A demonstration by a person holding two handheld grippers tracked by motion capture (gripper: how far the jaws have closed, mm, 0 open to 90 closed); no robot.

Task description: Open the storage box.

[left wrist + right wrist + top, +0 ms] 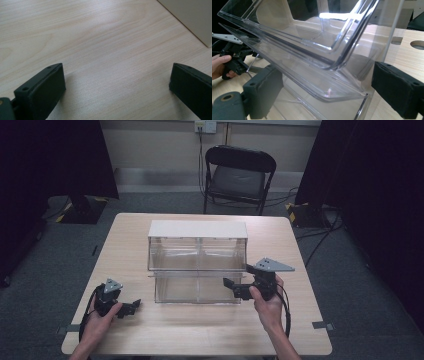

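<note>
Standing at the middle of the wooden table (125, 245) is a clear plastic bin unit (197, 262), two tiers, each split by a divider into two compartments, with a white top panel (197, 228). All four compartments look empty; nothing shows through the clear walls but the table and the unit's own edges.

Right gripper (239, 281) at about 3 o'clock of the unit's lower tier, held in the person's right hand (267, 302), grey plate on top. Jaws spread wide. In the right gripper view the gripper (325, 92) has the corner of the upper clear tray (312, 40) and the lip of the lower tier between its two jaws, but neither pad is seen pressing the plastic; whether one touches it, cannot tell. Grasping nothing.

Left gripper (131, 307) at about 8 o'clock of the unit, well apart from it, low over the table's near-left part, in the left hand (100, 320). In the left gripper view the gripper (117, 82) has its jaws released, wide apart, bare wood between them, a pale corner of the unit at 1 o'clock.

Beyond the table at 12 o'clock: black folding chair (239, 175). Cables (320, 232) on the grey floor at 2 o'clock. Dark curtains at both sides. Nothing lies between either gripper and the unit.
</note>
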